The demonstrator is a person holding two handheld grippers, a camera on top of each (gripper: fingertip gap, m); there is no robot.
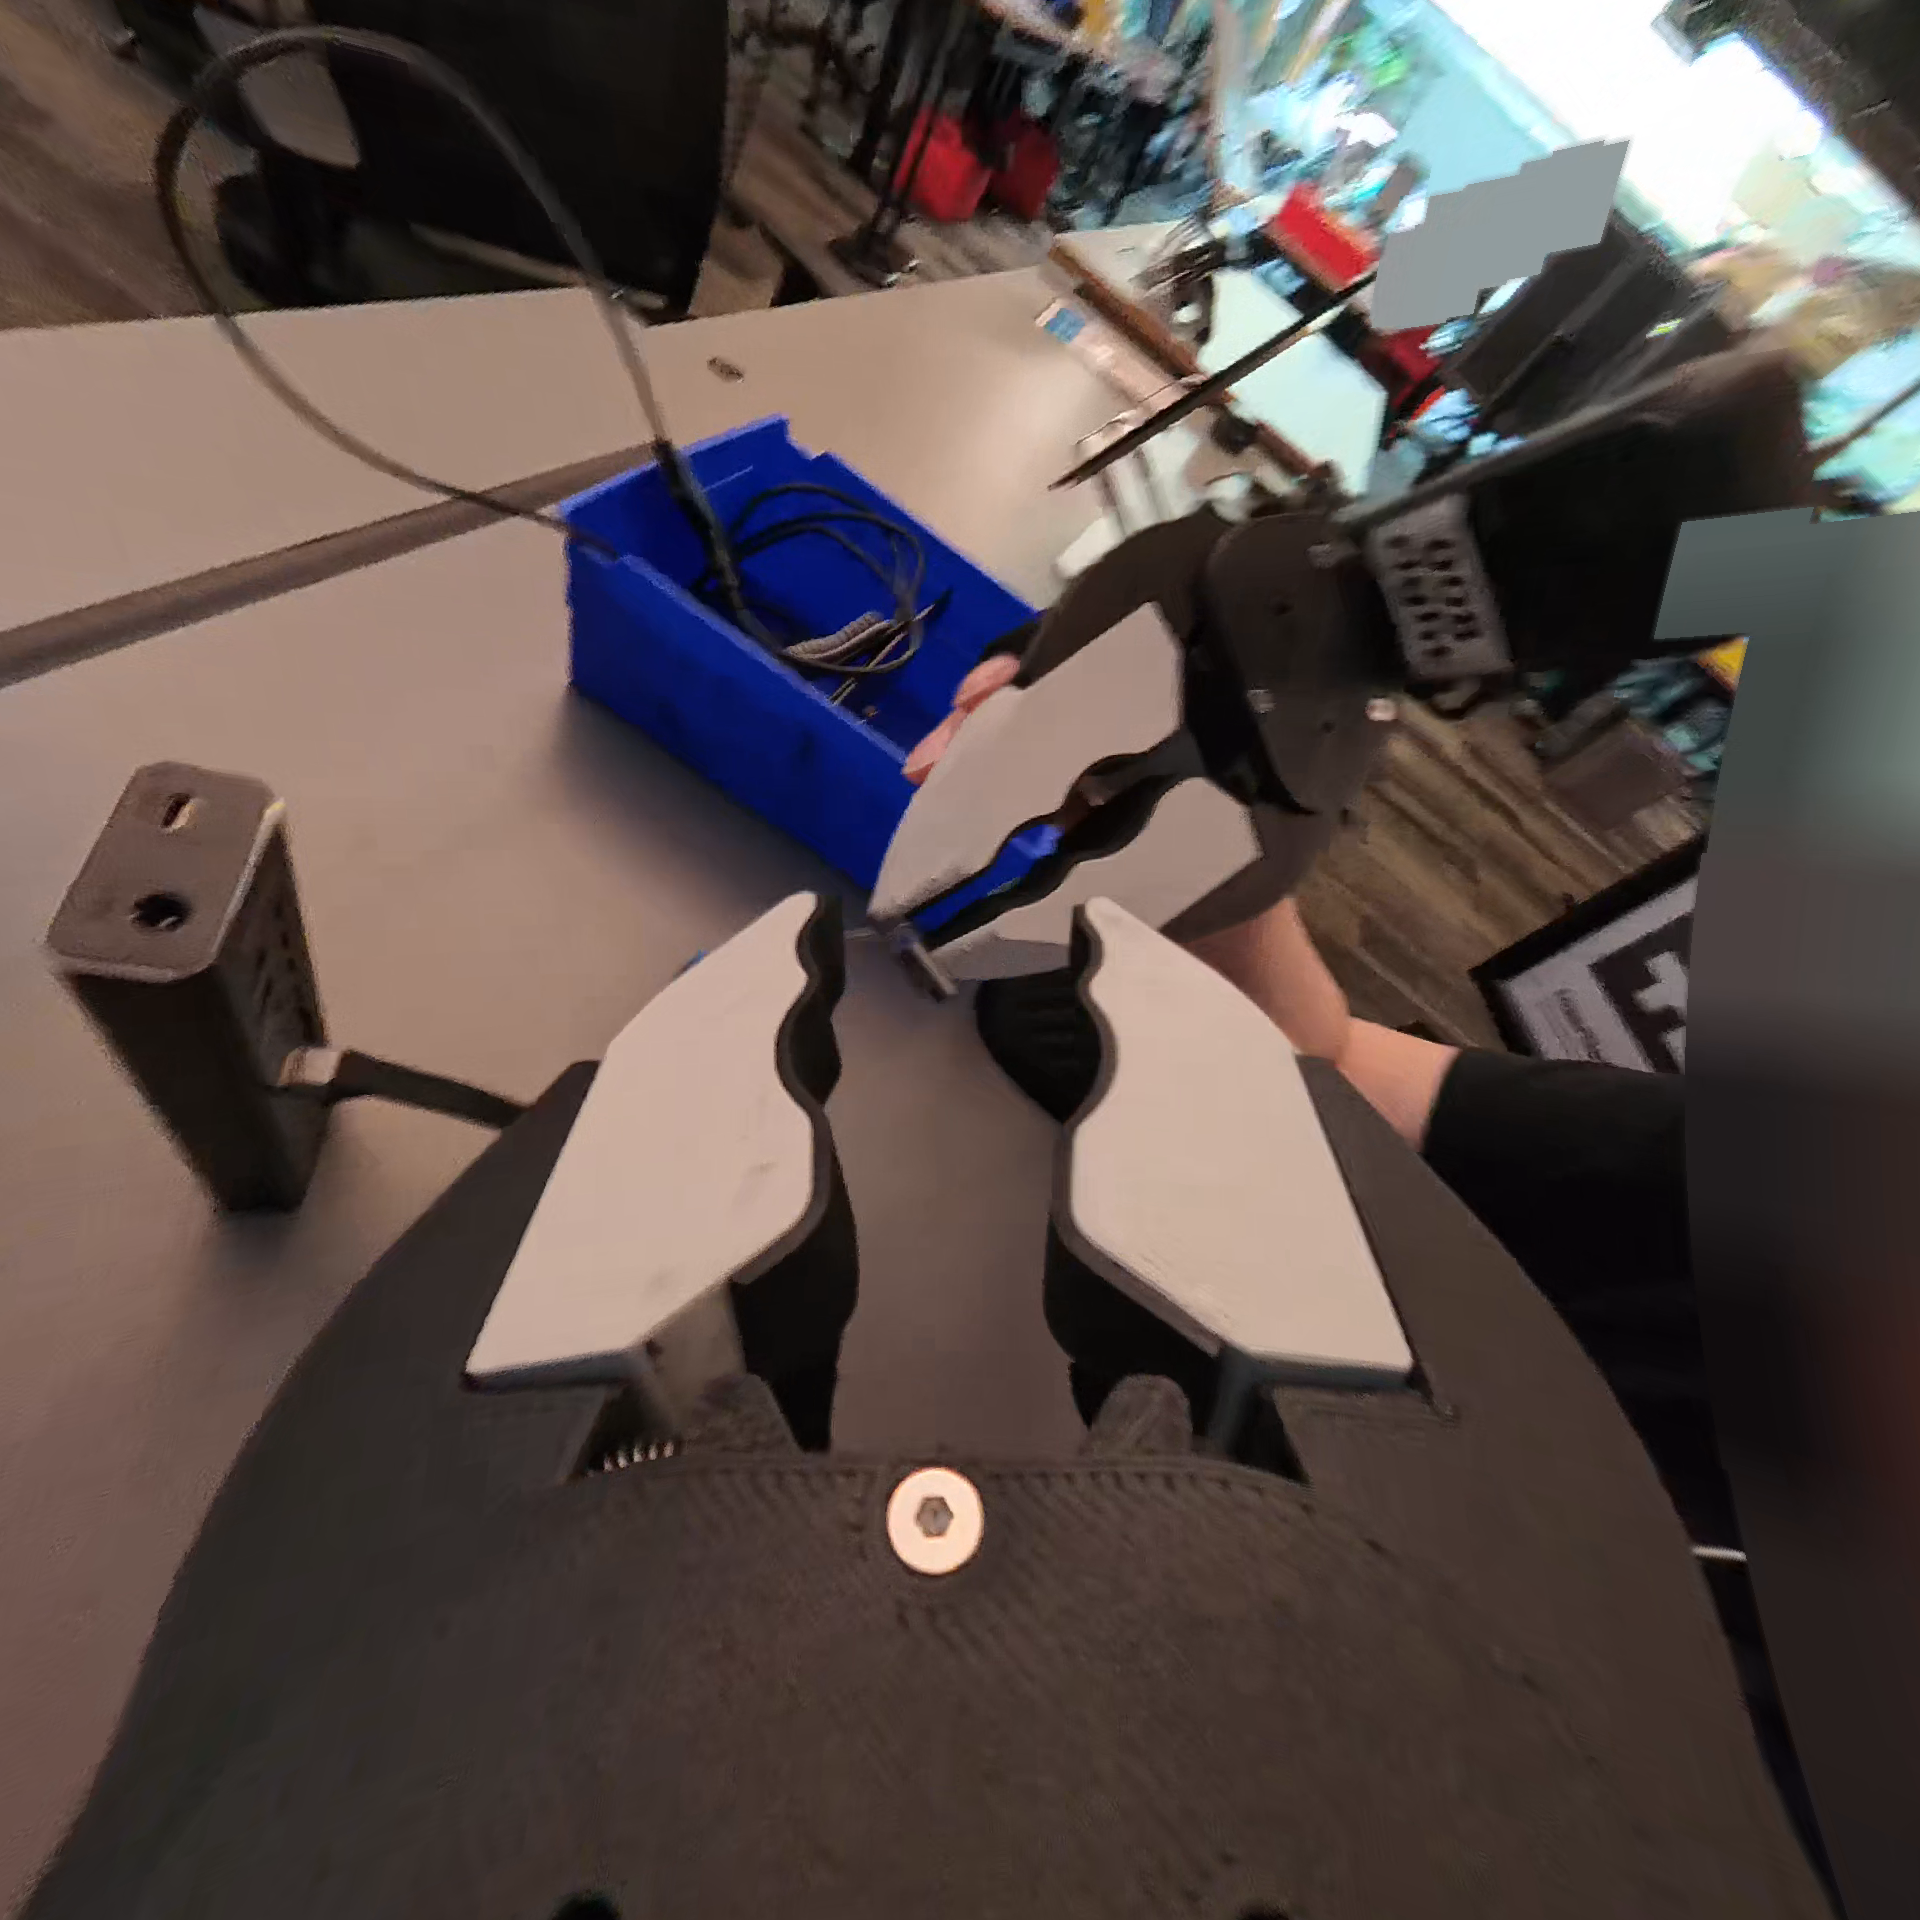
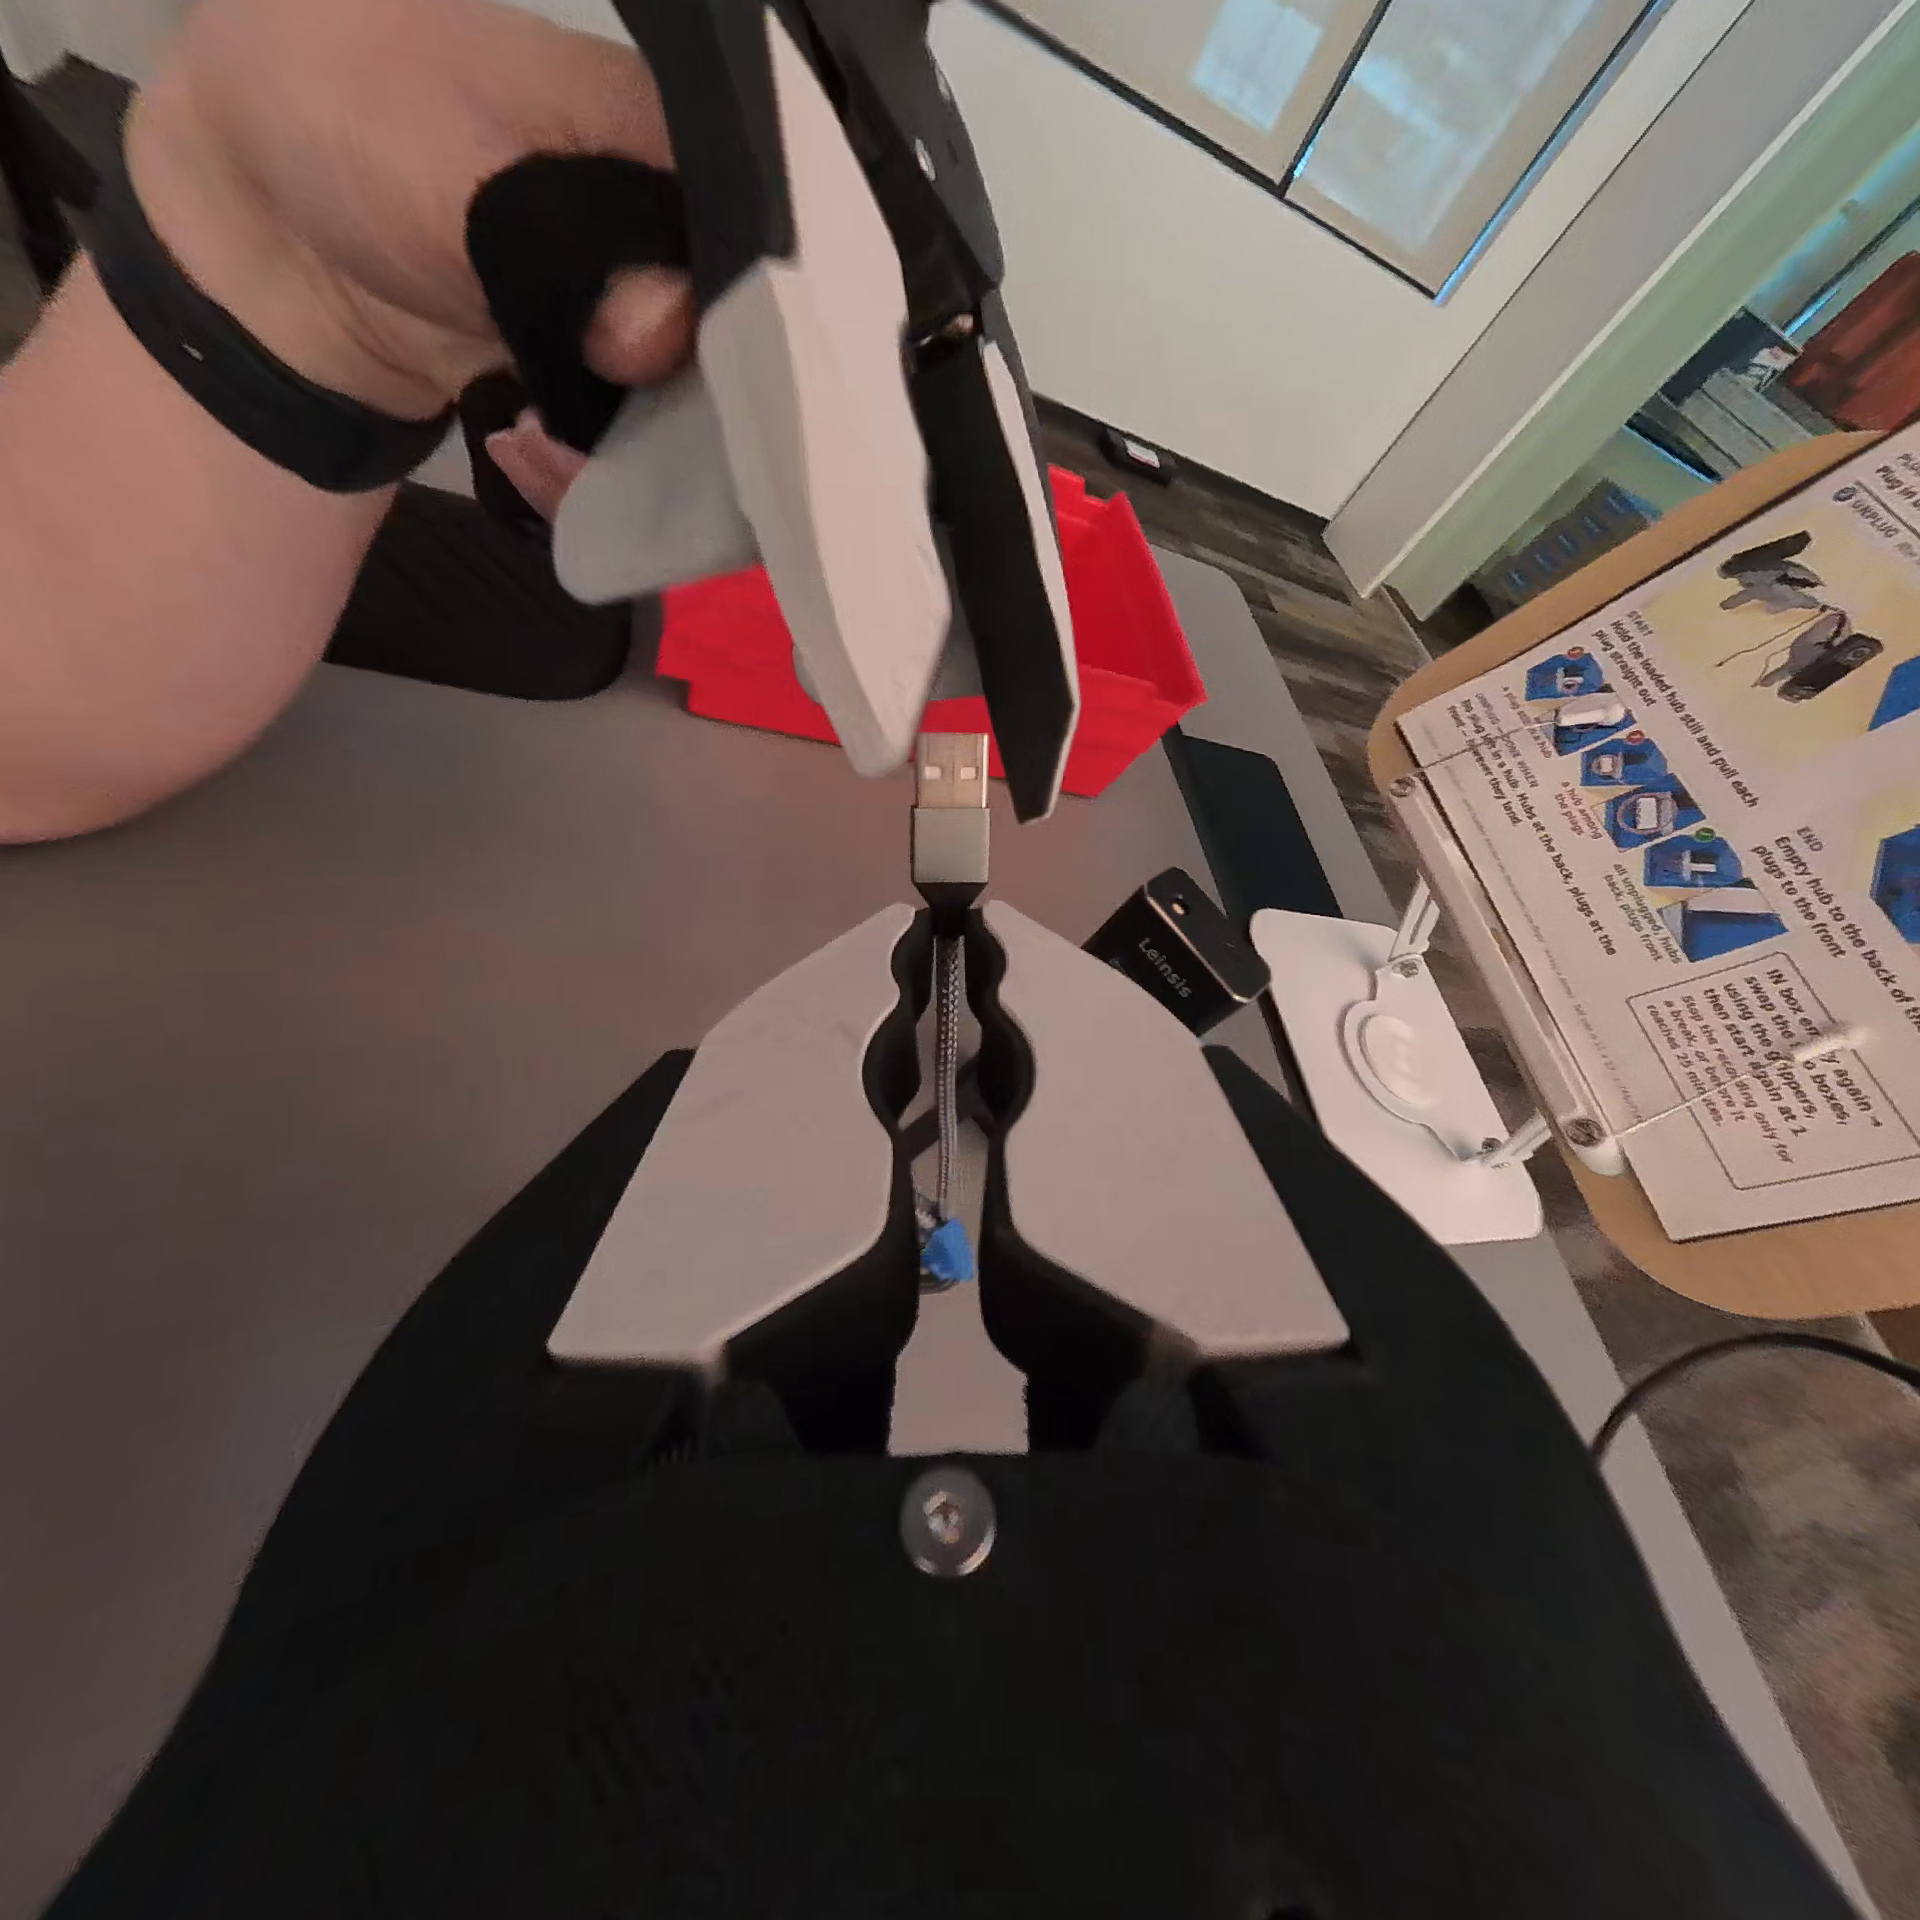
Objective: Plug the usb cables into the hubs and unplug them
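My right gripper [image 2: 951, 920] is shut on a grey braided USB cable [image 2: 948, 1049] just behind its silver USB-A plug [image 2: 951, 795], which sticks out past the fingertips. My left gripper [image 2: 961, 774] comes in from above, open, with a fingertip on each side of the plug, not closed on it. In the left wrist view my left gripper [image 1: 951, 930] is open and the right gripper [image 1: 902, 928] holds the plug [image 1: 927, 961] just ahead of it. A black hub [image 1: 187, 987] stands on the table to the left with a cable [image 1: 416, 1086] plugged into its side.
A blue bin [image 1: 675, 644] holding several black cables sits on the grey table [image 1: 416, 790] beyond the grippers. A red bin [image 2: 1101, 644] lies behind the left gripper. A small black hub [image 2: 1179, 961] lies near the table's right edge. An instruction sheet on a stand [image 2: 1714, 831] is at the right. The grippers are tip to tip, or close to it. Left tips and right tips are each some 12 cm from the small black hub [image 2: 1179, 961].
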